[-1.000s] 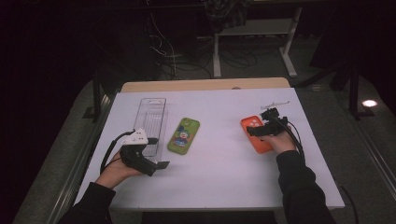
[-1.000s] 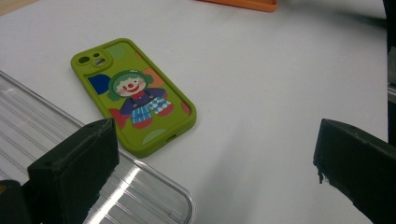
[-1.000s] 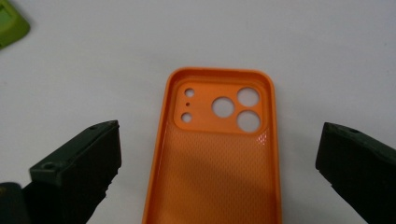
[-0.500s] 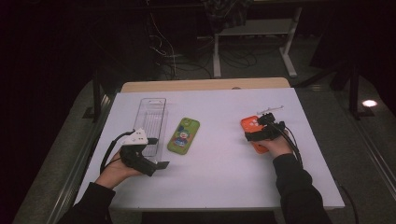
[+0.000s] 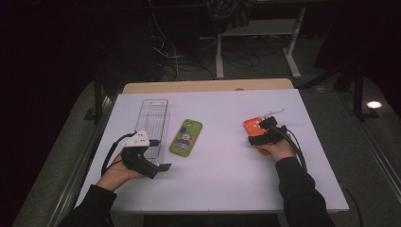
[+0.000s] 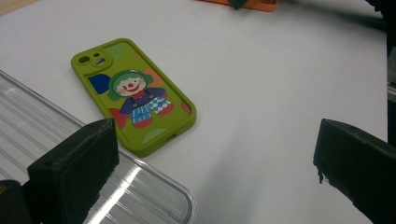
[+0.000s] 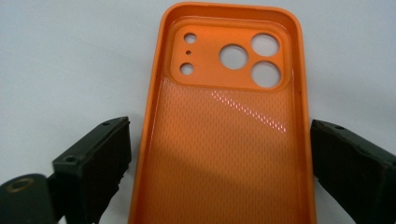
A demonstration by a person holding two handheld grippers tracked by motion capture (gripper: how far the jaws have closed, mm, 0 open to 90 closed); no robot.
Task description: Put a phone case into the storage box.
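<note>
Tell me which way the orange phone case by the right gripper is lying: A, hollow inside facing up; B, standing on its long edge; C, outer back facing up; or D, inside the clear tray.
A: the right gripper view shows the orange phone case with its raised rim and textured inner lining facing the camera, flat on the table.

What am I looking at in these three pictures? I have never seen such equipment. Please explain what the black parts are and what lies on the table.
There is no robot. A person sits at a white table and holds a hand tool with two black jaws in each hand: the left gripper and the right gripper. The high view comes from a fixed camera above. The other two pictures come from small cameras riding on each gripper, so the black blocks at the bottom are its own jaws.

On the table lie a clear plastic tray, a green phone case with a cartoon clown, and an orange phone case, hollow side up. Nothing is held: the left jaws are open over the table, and the right jaws stand open on either side of the orange case.
</note>
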